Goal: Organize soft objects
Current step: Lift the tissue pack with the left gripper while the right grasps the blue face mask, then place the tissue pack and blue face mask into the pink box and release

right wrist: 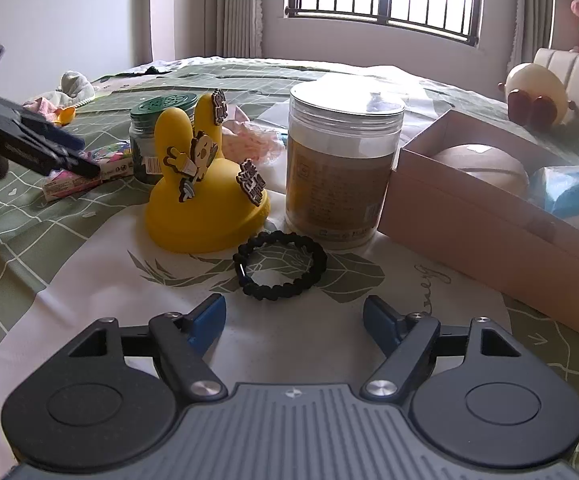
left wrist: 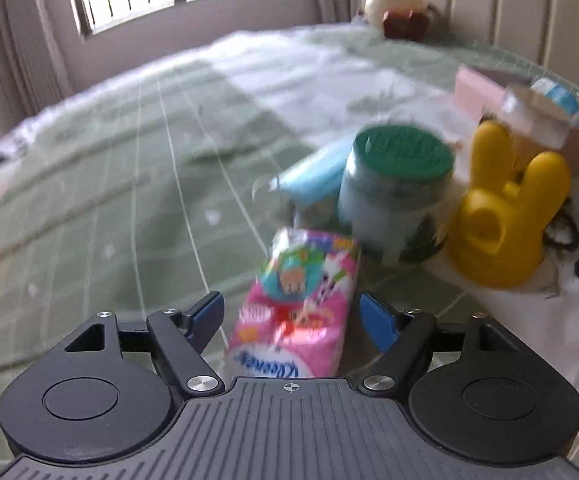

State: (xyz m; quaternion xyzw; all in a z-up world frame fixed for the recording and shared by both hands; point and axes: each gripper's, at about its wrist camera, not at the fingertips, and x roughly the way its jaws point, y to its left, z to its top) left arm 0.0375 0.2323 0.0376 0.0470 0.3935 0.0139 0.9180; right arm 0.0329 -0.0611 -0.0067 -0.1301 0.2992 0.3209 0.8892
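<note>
Straddling a pink tissue pack, the left tool had its fingers spread wide on either side of it, neither pad clearly touching. The pack lay on the green bedspread, just short of a green-lidded jar. The right tool stood open and empty, a black bracelet lying just ahead, a yellow rabbit figure beyond.

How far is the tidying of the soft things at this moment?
Done: two soft pieces, a tan round one and a blue-white one, lie in the pink box. In hand: the left gripper, jaws open, straddles the pink tissue pack. Left: that pack; the right gripper is open, holding nothing.
</note>
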